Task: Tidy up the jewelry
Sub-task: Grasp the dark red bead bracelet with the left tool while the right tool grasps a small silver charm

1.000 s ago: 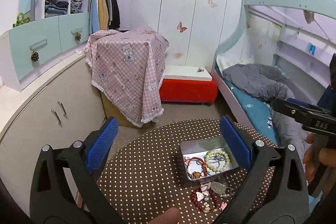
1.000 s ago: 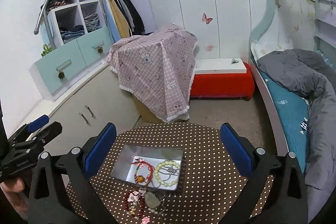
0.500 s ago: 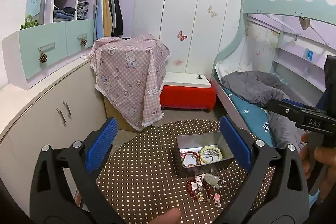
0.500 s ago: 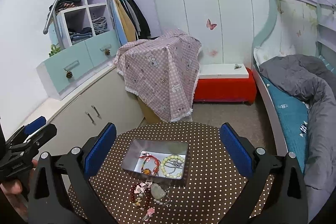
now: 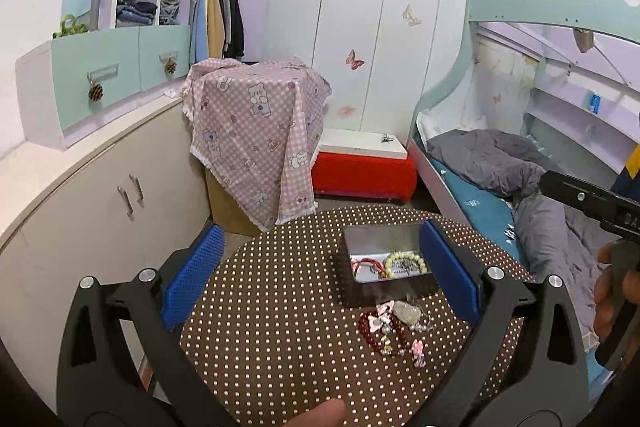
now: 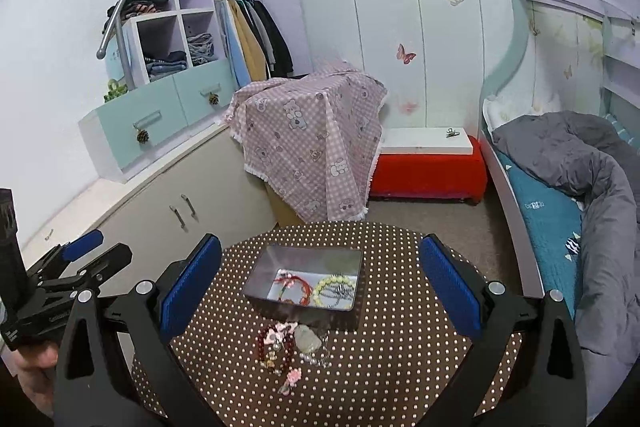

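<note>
We hold both grippers above the near edge of a round table [image 6: 400, 367] covered in a brown cloth with white dots. Our left gripper [image 5: 320, 279] has its blue pads spread wide, nothing between them; our right gripper [image 6: 320, 283] is likewise released and empty. In the right wrist view the left gripper shows at the left edge of the picture, held in a hand [image 6: 34, 363]; in the left wrist view the right gripper sits at the right edge, gripped by the other hand [image 5: 612, 295].

A metal tin [image 6: 272, 259] stands open near the middle of the table, toward its far edge. Inside lie a red bracelet [image 6: 294, 287] and a pale green bead bracelet [image 6: 334, 287], side by side, with a dark chain across the beads.

Just in front of the tin, on the cloth, lies a loose pile of jewelry [image 6: 288, 347]: dark red beads, a pink bow, a pale stone and some pink charms. The pieces are tangled, so we cannot tell them apart fully.
</note>
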### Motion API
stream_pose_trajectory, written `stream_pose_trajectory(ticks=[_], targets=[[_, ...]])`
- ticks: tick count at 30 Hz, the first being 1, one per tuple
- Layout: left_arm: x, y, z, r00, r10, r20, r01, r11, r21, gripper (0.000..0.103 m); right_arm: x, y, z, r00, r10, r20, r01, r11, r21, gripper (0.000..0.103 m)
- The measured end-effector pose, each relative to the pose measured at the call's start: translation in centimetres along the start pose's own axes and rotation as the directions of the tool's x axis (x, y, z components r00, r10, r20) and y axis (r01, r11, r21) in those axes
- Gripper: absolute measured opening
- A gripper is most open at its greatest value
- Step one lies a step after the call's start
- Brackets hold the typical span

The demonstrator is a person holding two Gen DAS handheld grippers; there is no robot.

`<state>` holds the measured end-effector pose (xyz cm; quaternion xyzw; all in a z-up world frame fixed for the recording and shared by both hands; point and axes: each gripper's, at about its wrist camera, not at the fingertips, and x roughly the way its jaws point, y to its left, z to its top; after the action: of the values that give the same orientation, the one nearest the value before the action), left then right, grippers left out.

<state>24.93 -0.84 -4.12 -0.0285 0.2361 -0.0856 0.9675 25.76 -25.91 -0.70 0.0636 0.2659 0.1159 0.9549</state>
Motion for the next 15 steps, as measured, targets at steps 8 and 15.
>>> stream_pose_trajectory(ticks=[8,15], targets=[[0.7,0.2,-1.9,0.999,0.013,-0.047,-0.012,1.000,0.012,0.096,-0.2,0.2,-2.6,0.999,-0.009,-0.039,0.010,1.000,0.010,0.095],[2.3,0.0,-3.8,0.993,0.010,-0.119,-0.007,1.000,0.020,0.096,0.7,-0.2,-5.0,0.995,-0.020,-0.100,0.023,0.999,0.029,0.095]])
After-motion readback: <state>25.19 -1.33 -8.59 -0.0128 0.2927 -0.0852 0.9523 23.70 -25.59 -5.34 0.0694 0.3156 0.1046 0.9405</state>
